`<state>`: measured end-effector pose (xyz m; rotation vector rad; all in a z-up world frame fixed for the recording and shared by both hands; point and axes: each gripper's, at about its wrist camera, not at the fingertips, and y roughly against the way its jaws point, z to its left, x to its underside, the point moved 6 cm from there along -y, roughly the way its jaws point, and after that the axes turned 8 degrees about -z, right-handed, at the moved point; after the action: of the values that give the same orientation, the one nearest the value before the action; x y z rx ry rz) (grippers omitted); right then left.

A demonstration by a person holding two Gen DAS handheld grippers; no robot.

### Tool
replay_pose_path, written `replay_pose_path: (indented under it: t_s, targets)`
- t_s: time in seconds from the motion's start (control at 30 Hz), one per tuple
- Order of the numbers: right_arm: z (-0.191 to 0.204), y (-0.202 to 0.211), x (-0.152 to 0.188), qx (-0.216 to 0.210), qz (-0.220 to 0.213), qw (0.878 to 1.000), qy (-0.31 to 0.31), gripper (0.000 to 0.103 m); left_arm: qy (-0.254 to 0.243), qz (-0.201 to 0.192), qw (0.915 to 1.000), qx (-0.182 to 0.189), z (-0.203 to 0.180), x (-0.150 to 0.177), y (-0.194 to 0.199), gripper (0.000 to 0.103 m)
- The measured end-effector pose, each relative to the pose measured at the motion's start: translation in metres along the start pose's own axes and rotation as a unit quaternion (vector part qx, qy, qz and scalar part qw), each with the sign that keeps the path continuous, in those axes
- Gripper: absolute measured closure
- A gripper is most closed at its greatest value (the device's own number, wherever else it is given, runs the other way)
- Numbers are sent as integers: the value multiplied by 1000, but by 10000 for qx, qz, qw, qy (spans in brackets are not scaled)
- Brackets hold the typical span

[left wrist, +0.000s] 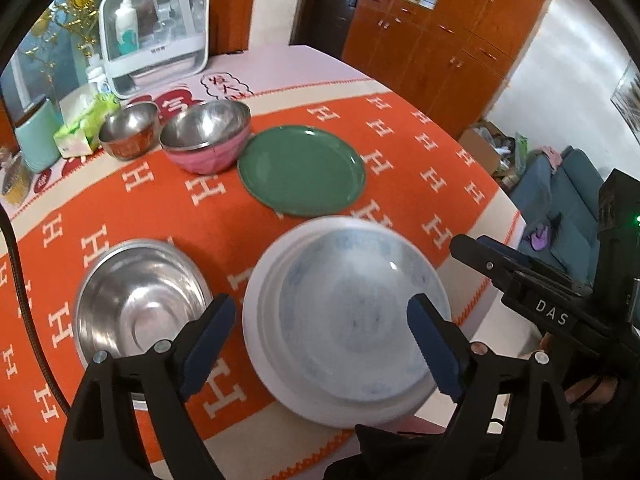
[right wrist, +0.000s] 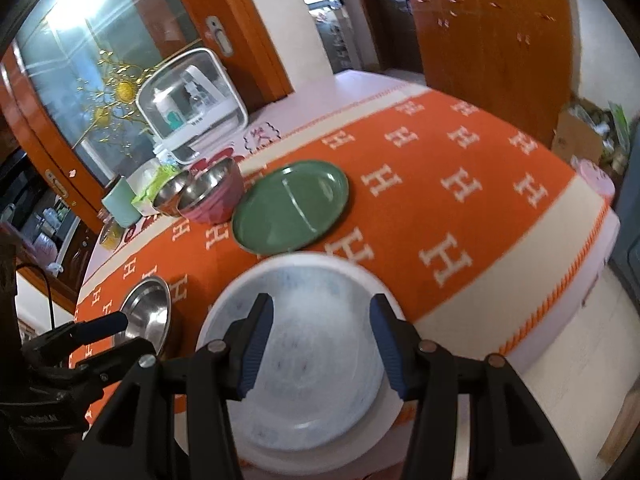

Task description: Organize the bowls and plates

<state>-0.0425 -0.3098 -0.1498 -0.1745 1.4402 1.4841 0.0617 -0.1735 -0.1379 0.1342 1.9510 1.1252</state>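
Basically the white plate stack (left wrist: 344,320) sat right under both open, empty grippers, left gripper (left wrist: 322,344) spread wide, right gripper (right wrist: 322,350) narrower and more squarely over it.

Bright even daylight; glare on glass door (right wrist: 100,60); motion blur near plates (right wrist: 304,352); fisheye bending, dark corners.

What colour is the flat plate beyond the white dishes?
Green plate, clearest in the left wrist view.
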Motion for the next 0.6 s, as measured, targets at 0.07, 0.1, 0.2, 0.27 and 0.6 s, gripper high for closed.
replay_pose_path:
  t_s: [0.07,0.1,0.2,0.27,0.6]
  targets:
    - [-1,-4,-10,-103,12,9997,212,52,106,-28,9999,-27,-5,-8,-4,15]
    - [-2,-6,-15,-144,22,9994,316,52,168,-26,9999,-25,-7,-12,-7,15]
    - [-5,-11,-26,-274,35,9980,566,52,326,-24,9995,-24,-15,-20,-15,15]
    - [-9,-15,-36,-402,45,9964,751,51,439,-36,9990,-87,-20,-27,-23,15]
    - [-40,-42,-68,-811,232,9886,1249,50,1206,-45,9916,-458,-28,-41,-62,15]
